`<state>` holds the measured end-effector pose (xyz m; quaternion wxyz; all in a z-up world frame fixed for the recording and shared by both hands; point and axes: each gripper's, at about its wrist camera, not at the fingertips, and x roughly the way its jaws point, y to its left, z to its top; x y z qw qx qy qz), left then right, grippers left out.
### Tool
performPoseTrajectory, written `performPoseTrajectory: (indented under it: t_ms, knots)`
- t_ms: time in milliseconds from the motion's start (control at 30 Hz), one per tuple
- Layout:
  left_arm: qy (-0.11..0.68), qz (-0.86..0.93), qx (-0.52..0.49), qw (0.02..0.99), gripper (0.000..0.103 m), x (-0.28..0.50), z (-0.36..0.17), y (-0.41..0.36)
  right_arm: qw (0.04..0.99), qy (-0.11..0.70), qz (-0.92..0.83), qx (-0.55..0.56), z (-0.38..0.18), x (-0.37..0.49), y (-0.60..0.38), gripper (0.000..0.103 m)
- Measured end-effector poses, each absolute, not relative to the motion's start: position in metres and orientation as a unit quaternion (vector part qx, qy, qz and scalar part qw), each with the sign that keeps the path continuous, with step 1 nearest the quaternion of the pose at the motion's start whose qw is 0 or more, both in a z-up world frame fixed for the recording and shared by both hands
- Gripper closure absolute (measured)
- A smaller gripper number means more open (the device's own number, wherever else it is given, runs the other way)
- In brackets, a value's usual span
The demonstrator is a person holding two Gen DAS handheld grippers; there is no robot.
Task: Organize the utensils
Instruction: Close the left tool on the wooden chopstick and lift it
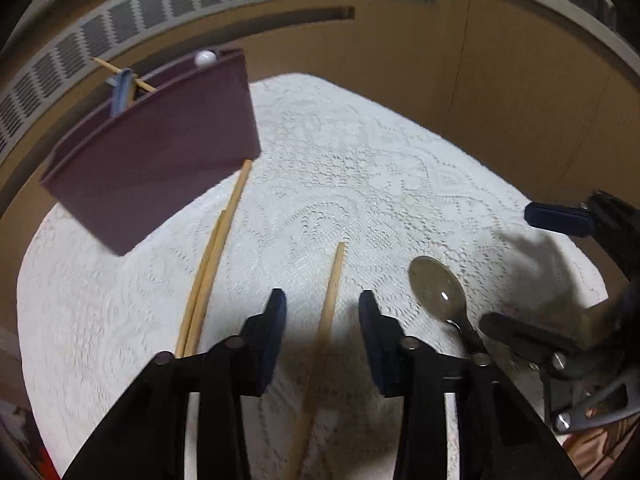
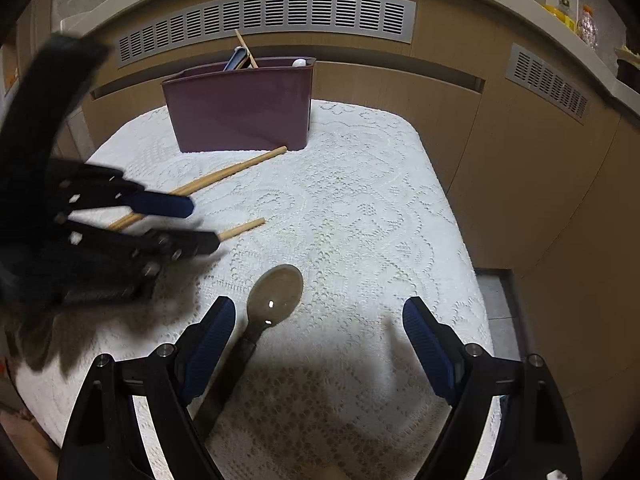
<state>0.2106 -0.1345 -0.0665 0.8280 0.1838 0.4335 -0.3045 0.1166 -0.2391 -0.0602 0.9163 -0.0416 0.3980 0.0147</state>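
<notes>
A single wooden chopstick (image 1: 332, 300) lies on the white lace cloth between the fingers of my left gripper (image 1: 322, 308). The jaws stand apart on either side of it, with a gap to each pad. In the right wrist view the left gripper (image 2: 200, 224) hovers over that chopstick (image 2: 244, 228). A pair of chopsticks (image 1: 212, 260) (image 2: 224, 174) lies left of it, tips near the purple utensil holder (image 1: 160, 152) (image 2: 240, 112). A metal spoon (image 2: 276, 288) (image 1: 438, 292) lies between the wide-open fingers of my right gripper (image 2: 318, 304) (image 1: 510, 268), close to the left finger.
The holder has a chopstick, a blue-handled utensil (image 2: 236, 60) and a white piece (image 1: 205, 59) sticking out. The cloth-covered table (image 2: 360, 200) stands against wooden panels with vent grilles (image 2: 264, 12). Its right edge drops to the floor (image 2: 492, 300).
</notes>
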Motion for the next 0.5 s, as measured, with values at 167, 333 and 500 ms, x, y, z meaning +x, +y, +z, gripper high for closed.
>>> performPoseTrajectory:
  t_ms: [167, 333, 500]
  knots:
    - [0.460, -0.306, 0.210, 0.807, 0.076, 0.216, -0.080, -0.147, 0.916, 0.398, 0.020, -0.043, -0.065, 0.116, -0.245, 0.021]
    - [0.499, -0.302, 0.181, 0.792, 0.075, 0.231, -0.081, -0.146, 0.914, 0.404, 0.031, -0.031, -0.070, 0.121, -0.245, 0.027]
    - [0.455, -0.294, 0.182, 0.820, 0.094, 0.211, -0.083, -0.146, 0.914, 0.404, 0.027, -0.018, -0.068, 0.119, -0.248, 0.027]
